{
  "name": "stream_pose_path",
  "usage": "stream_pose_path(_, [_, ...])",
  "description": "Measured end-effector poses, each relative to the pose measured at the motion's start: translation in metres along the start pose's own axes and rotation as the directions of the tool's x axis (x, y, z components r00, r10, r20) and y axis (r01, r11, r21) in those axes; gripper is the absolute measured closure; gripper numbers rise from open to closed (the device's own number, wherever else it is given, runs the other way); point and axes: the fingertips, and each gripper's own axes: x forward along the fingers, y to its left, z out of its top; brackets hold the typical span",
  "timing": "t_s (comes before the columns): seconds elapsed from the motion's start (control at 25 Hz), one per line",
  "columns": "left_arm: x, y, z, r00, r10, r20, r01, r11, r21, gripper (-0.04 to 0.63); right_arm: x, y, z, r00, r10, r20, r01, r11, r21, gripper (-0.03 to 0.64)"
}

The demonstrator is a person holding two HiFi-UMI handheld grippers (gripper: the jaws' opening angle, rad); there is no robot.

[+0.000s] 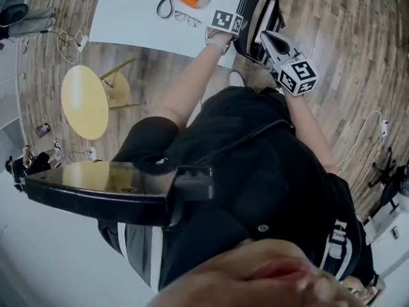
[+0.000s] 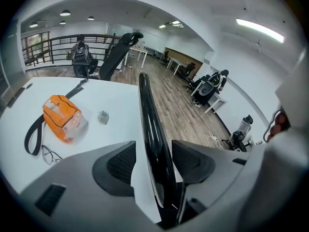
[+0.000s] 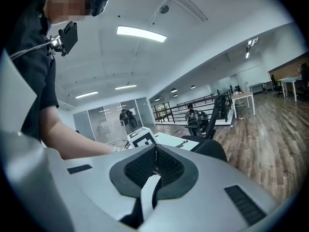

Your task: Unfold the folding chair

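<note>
- Two jaws of the left hand-held gripper (image 2: 154, 161) are standing spread around the chair (image 2: 145, 100), its glossy black edge running up the frame's middle, beside the table (image 2: 113, 98).
- Right hand-held gripper (image 3: 154, 164) is sitting pressed together, empty.
- Seating the edge deep before pinching is looking wise; gloss may slip.

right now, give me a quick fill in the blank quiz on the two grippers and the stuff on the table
1. The left gripper has its jaws ___, with the black edge of the folding chair between them.
2. The right gripper has its jaws ___, with nothing between them.
3. On the white table lies an ___ pouch, near a pair of glasses.

Missing words: apart; shut; orange
</note>
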Motion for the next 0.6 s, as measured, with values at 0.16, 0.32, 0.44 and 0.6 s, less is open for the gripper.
stream_pose_path(0.16, [0.015, 0.0, -0.003, 0.999, -0.004, -0.034, 0.004, 1.0, -0.007, 0.379, -0.007, -0.005, -0.003, 1.0, -0.019, -0.004, 0.019, 1.0, 0.011, 0.607])
stream_pose_path(0.32, [0.023, 0.002, -0.002, 0.999, -0.002, -0.054, 0.002, 1.0, -0.002, 0.379, -0.01, -0.009, -0.005, 0.999, -0.031, -0.008, 0.031, 0.999, 0.019, 0.607])
stream_pose_path(0.44, [0.029, 0.002, -0.004, 0.998, -0.002, -0.069, 0.002, 1.0, 0.005, 0.38, -0.012, -0.009, -0.008, 0.999, -0.034, -0.013, 0.034, 0.999, 0.023, 0.607])
stream_pose_path(0.6, [0.034, -0.001, -0.004, 0.996, -0.004, -0.084, 0.006, 1.0, 0.029, 0.421, -0.014, -0.01, -0.011, 0.999, -0.037, -0.024, 0.037, 0.999, 0.027, 0.607])
